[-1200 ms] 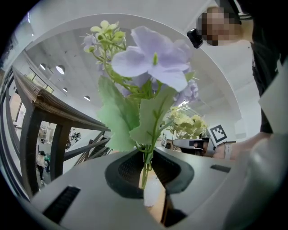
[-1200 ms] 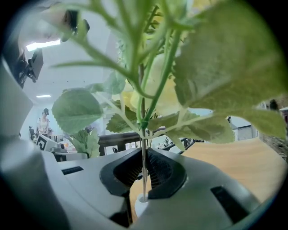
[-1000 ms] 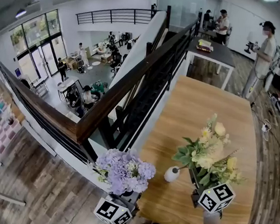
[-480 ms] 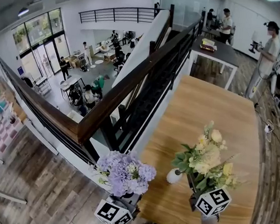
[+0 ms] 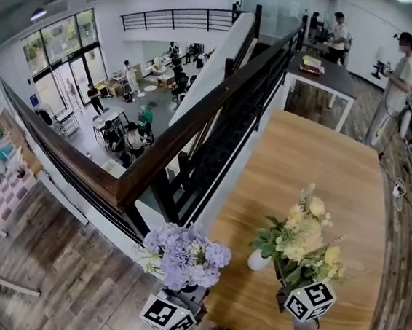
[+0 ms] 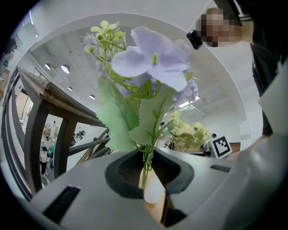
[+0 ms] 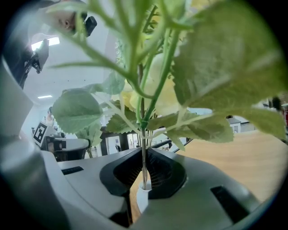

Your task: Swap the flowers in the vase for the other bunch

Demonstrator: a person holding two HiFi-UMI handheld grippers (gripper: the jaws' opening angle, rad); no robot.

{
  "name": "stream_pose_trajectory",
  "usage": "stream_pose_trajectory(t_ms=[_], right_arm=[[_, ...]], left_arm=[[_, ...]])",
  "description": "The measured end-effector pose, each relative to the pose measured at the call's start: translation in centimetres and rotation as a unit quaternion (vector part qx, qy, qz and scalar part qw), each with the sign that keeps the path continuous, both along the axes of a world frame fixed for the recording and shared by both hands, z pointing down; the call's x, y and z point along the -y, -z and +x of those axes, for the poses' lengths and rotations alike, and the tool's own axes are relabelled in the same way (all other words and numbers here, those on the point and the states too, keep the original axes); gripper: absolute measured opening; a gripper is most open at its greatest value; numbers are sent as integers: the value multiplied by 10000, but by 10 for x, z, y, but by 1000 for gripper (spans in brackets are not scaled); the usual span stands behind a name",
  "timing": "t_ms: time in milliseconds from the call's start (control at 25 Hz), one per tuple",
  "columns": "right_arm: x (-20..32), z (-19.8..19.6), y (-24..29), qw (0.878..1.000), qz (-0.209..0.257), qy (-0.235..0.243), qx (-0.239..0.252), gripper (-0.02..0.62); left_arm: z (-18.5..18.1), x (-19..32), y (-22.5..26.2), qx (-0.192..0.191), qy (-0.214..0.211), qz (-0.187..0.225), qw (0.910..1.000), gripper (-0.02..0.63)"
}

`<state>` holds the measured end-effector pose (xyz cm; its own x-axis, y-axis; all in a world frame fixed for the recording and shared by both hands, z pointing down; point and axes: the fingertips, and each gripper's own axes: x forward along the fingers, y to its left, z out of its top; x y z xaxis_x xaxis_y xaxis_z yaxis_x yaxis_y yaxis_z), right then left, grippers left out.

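Right gripper [image 7: 144,173], clamped on the upright yellow bunch [image 5: 299,236], holds its stem ends at the mouth of the vase [image 5: 258,260]; left gripper [image 6: 146,168], clamped on the purple bunch [image 5: 184,253], is farther from the vase.

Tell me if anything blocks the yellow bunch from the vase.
Nothing visible does. The yellow bunch, clamped in the right gripper, has its stem at the open mouth of the white vase; the purple bunch is held aside in the left gripper.
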<state>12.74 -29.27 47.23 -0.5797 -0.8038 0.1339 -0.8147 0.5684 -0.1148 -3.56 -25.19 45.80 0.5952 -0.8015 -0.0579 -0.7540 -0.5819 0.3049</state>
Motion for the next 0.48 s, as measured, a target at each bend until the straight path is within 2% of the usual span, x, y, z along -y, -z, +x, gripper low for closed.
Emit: stream_pose_trajectory(t_ms=[480], right_arm=[[2,0,-16,9999,-144,-66,39,48]], left_arm=[[-4,-1,-5,18,46,-51,10000,55]])
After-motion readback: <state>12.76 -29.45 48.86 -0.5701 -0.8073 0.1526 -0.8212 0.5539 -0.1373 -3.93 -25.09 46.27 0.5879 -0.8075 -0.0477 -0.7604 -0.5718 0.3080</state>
